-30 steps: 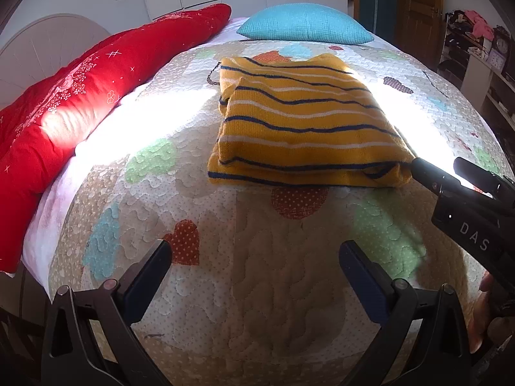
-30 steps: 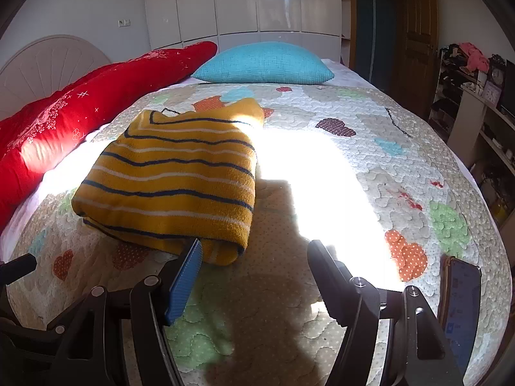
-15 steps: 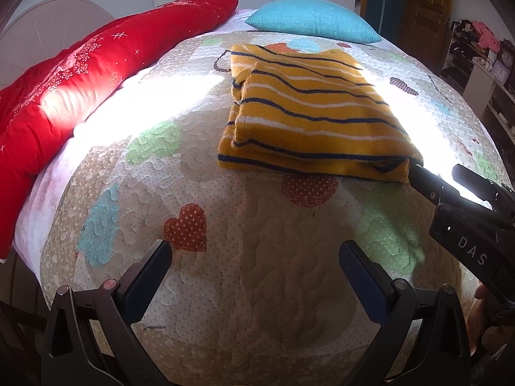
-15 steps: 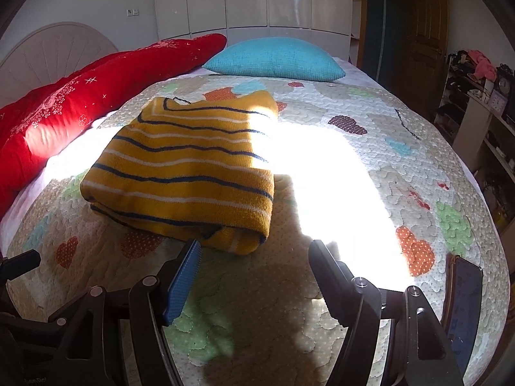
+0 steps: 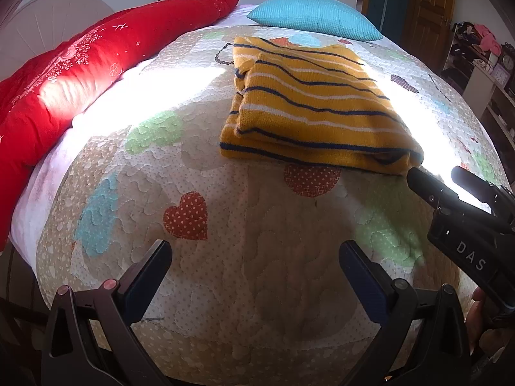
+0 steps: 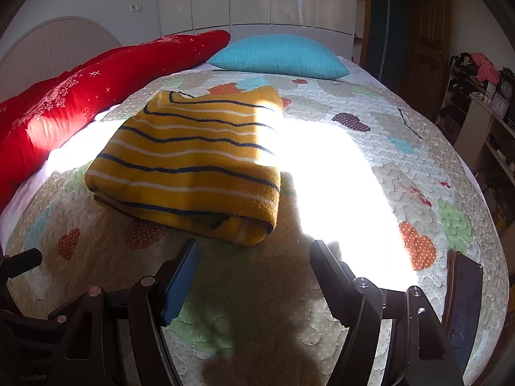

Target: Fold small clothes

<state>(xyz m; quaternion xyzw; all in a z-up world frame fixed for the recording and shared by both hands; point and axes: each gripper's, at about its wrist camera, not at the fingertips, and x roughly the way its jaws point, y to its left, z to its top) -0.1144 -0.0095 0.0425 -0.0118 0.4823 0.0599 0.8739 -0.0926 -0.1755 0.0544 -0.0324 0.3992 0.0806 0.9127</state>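
In the left wrist view I see my left tool (image 5: 254, 259) at the bottom of the frame with its two fingers wide apart and nothing between them, only the quilt (image 5: 257, 231) of the bed under it. The folded yellow sweater (image 5: 309, 109) with dark and white stripes lies on the quilt in the upper middle of this frame, well apart from the left tool. My right tool (image 5: 450, 177) enters from the right edge of the same frame, and its nearer fingertip is just beside the lower right corner of the sweater; I cannot tell from here if it touches the cloth. In the right wrist view the right tool (image 6: 254, 252) is at the bottom, its fingers also apart and holding nothing, and the sweater (image 6: 193, 157) lies in the middle left of the frame, with its folded corner just above the left finger. A strong patch of sunlight falls on the quilt (image 6: 418, 173) to the right of the sweater. A long red cushion (image 6: 80, 103) lies along the left edge of the bed, and a blue pillow (image 6: 280, 56) is at the top centre behind the sweater. At the lower right of the right wrist view a dark phone (image 6: 463, 305) lies on the quilt.
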